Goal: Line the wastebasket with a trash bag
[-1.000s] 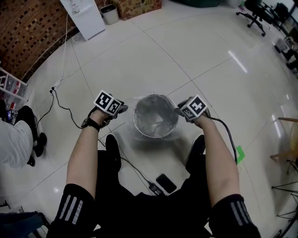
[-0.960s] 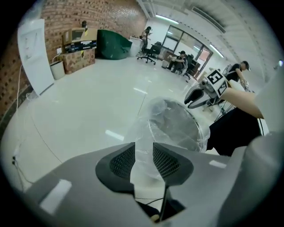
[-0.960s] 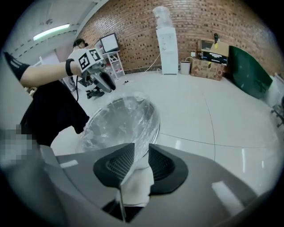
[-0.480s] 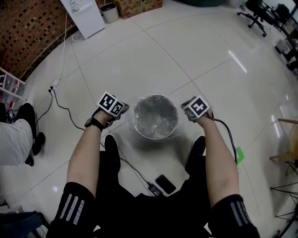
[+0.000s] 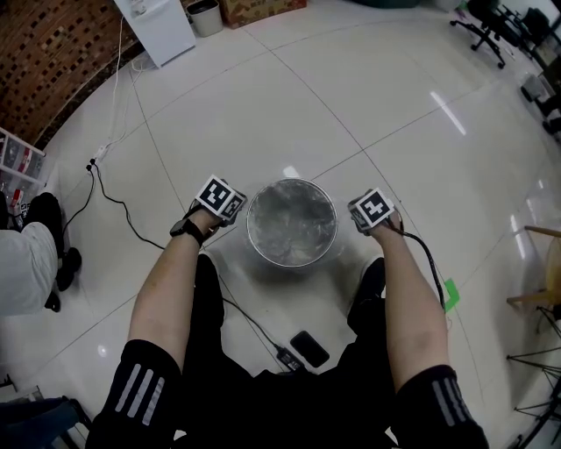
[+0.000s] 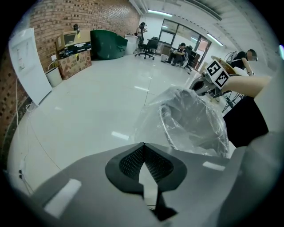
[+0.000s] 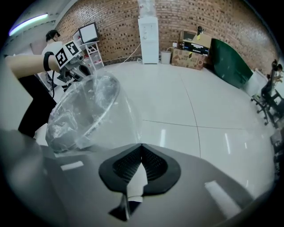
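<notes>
Fitting the trash bag over the wastebasket, which stands on the floor, is being completed.
The left gripper and right gripper are being held either side of it, jaws fully closed; an even downward tug is probably being called for.

Wastebasket stands on the floor. Trash bag sits inside it and drapes over the rim. Left gripper is just left of the wastebasket, right gripper just right. Phone lies on the floor before the wastebasket, cable to its left, and cabinet well behind-left.
</notes>
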